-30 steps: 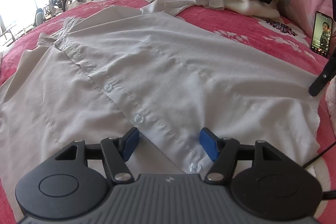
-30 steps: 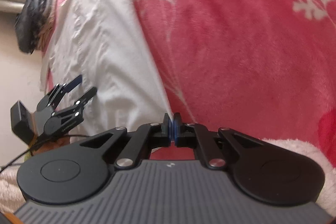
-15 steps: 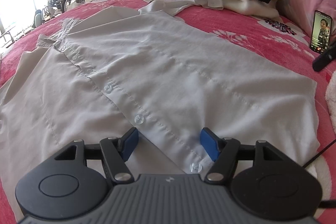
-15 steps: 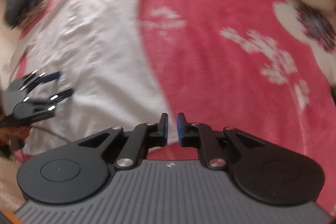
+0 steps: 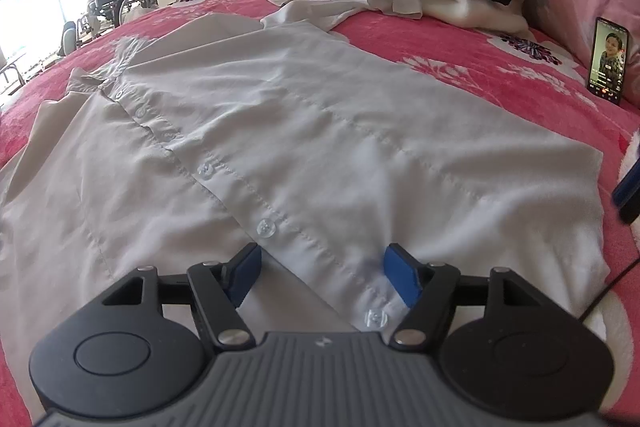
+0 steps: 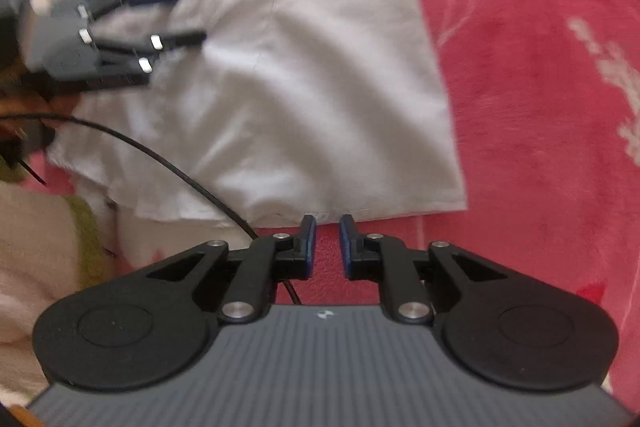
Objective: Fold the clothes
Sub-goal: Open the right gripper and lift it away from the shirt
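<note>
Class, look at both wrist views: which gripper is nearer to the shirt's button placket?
Left. The left gripper straddles the button placket near the hem, jaws open. The right gripper, jaws just opening and empty, sits beyond the shirt's hem, near its side corner.

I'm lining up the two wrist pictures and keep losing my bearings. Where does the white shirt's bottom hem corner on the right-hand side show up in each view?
Left wrist view: the hem corner lies low on the right, past the open left claw.
Right wrist view: the same corner sits just right of centre, above the empty right claw, whose jaws have just been opening.
Shared landmark: the white shirt's side edge against the red floral blanket.
</note>
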